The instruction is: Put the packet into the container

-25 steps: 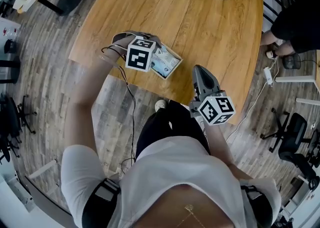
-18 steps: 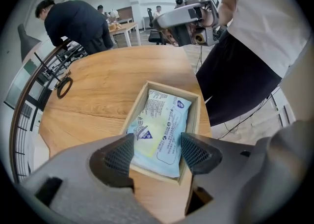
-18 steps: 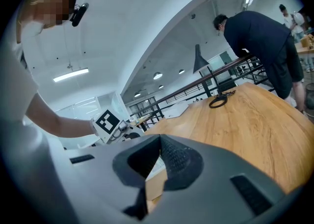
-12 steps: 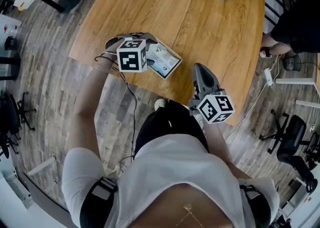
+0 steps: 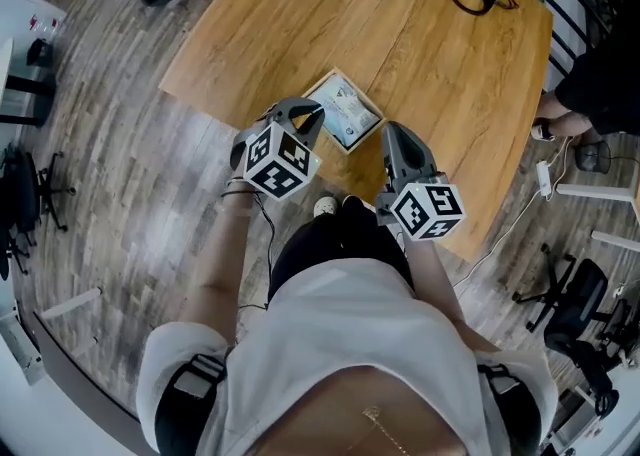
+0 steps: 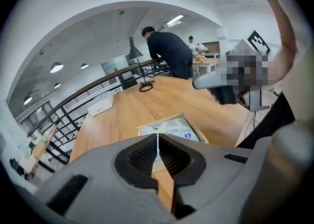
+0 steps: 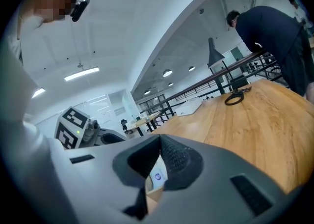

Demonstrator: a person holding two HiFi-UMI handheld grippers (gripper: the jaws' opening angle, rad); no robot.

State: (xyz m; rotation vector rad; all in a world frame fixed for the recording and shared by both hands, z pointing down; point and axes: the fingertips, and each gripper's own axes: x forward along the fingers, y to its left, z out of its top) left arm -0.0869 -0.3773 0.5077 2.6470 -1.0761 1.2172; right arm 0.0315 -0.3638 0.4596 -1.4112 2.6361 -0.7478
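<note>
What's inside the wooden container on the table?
A pale printed packet lies flat in the container, covering most of its floor. Anything under the packet is hidden.

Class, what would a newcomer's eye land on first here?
The two black-and-white marker cubes on the left gripper and right gripper, centre of the head view. Just beyond, a packet lies in a wooden container near the table's edge; the left jaws have just closed on nothing.

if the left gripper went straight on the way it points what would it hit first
Most likely the packet in the wooden container, just past the left gripper; depth is unclear, so perhaps the container's near rim.
</note>
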